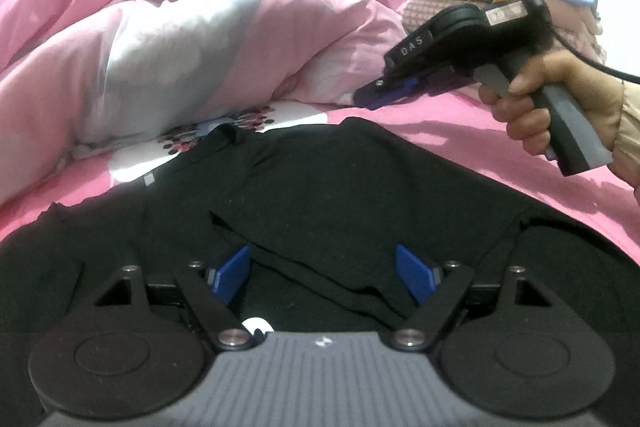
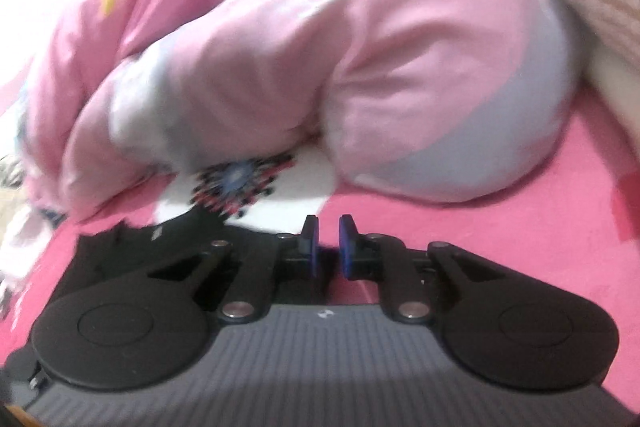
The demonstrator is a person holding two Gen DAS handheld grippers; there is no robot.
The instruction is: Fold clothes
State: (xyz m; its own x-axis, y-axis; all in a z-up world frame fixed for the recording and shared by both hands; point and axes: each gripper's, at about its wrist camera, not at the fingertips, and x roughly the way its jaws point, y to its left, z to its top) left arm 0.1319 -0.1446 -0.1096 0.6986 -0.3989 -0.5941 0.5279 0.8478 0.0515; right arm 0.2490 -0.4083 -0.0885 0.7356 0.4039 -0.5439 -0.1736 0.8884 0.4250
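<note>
While black garment (image 1: pixel 320 187) lies flat, left gripper (image 1: pixel 322 273) spread apart, right gripper (image 2: pixel 329 247) nearly together, gripping nothing.

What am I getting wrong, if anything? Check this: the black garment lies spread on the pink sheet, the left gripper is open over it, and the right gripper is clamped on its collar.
One thing is wrong: the right gripper holds nothing. The right wrist view shows its fingers nearly together with an empty gap, above the pink sheet. The rest stands: the black garment lies spread, with the left gripper open over it.
</note>
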